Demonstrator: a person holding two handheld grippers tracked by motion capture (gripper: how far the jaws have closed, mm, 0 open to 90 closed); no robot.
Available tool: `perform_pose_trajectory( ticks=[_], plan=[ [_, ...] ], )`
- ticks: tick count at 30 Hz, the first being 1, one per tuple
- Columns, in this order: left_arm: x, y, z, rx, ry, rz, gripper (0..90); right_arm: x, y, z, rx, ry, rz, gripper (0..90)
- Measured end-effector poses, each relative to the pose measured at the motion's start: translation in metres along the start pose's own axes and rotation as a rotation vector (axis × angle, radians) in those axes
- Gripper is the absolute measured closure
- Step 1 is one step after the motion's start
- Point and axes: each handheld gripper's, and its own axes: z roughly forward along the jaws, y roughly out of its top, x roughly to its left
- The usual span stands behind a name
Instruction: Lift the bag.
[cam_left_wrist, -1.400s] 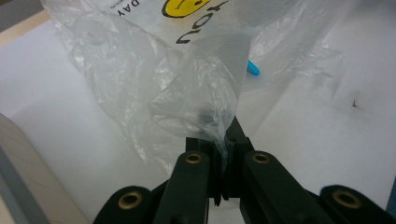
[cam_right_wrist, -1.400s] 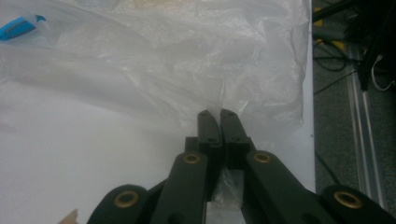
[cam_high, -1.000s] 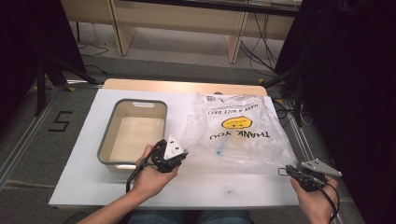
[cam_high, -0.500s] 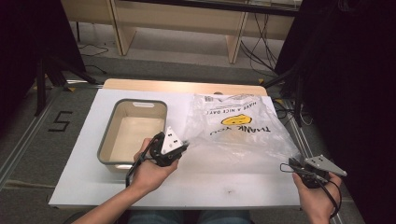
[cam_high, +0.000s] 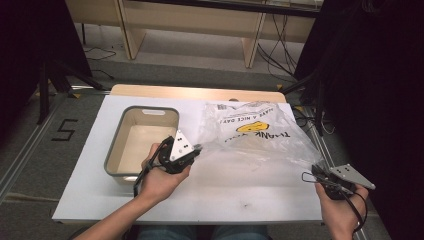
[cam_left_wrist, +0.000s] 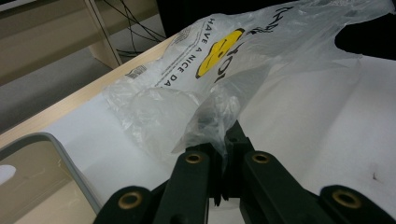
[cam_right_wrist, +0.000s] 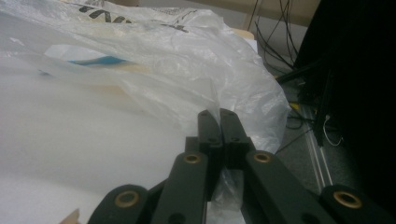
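A clear plastic bag (cam_high: 255, 132) with a yellow smiley and "THANK YOU" print lies spread over the right half of the white table (cam_high: 240, 195). My left gripper (cam_high: 198, 148) is raised a little above the table beside the bin, shut on the bag's left edge; the left gripper view shows crumpled film (cam_left_wrist: 219, 107) pinched between its jaws (cam_left_wrist: 229, 140). At the table's right edge my right gripper (cam_high: 306, 176) is shut on the bag's near right corner (cam_right_wrist: 229, 182), its jaws (cam_right_wrist: 218, 119) pressed together. A pale shape with a blue stripe (cam_right_wrist: 93, 60) shows through the plastic.
A grey-rimmed bin (cam_high: 114, 155) with a beige inside stands on the table's left half, just left of my left hand. A wooden strip (cam_high: 200, 92) runs along the far edge. Cables (cam_high: 280, 55) and dark equipment sit on the floor to the right.
My left gripper has risen and shifted slightly away from me with the bag's edge. The right gripper has drawn a little further right, pulling the film tauter.
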Motion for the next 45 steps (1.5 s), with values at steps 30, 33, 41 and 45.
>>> perform_pose_trajectory(
  ticks=[30, 33, 41, 45],
  plan=[
    [0.014, 0.038, -0.014, -0.119, 0.050, -0.014, 89.4, 0.000, 0.028, -0.013, -0.150, -0.027, 0.005, 89.7],
    [0.015, 0.041, -0.015, -0.126, 0.051, -0.019, 89.4, 0.000, 0.030, -0.015, -0.162, -0.029, 0.004, 89.7],
    [0.022, 0.048, -0.020, -0.150, 0.070, -0.029, 89.4, 0.000, 0.044, -0.020, -0.208, -0.033, 0.001, 89.7],
    [0.026, 0.054, -0.025, -0.169, 0.080, -0.033, 89.4, 0.001, 0.049, -0.021, -0.223, -0.030, -0.002, 89.7]
  ],
)
